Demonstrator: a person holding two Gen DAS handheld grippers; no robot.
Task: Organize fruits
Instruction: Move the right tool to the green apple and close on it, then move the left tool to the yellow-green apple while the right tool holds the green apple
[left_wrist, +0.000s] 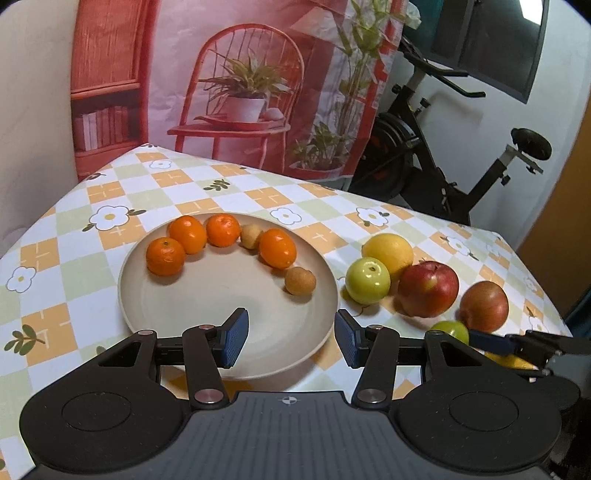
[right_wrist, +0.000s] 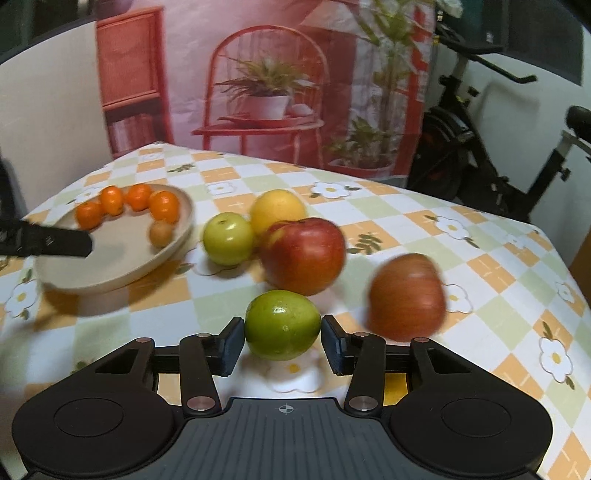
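Checked tablecloth (right_wrist: 406, 221), green fruit (right_wrist: 282, 324) lying widthwise between right hand-held gripper (right_wrist: 282, 341) pads

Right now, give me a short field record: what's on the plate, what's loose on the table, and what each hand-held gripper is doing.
plate: four oranges, two small brown fruits, all along the far side
loose on tablecloth: yellow citrus, green apple, red apple, second red apple (blurred), near green apple
left hand-held gripper: open, empty, over the plate's near part
right hand-held gripper: open around the near green apple; slim gaps at both pads, so not gripped
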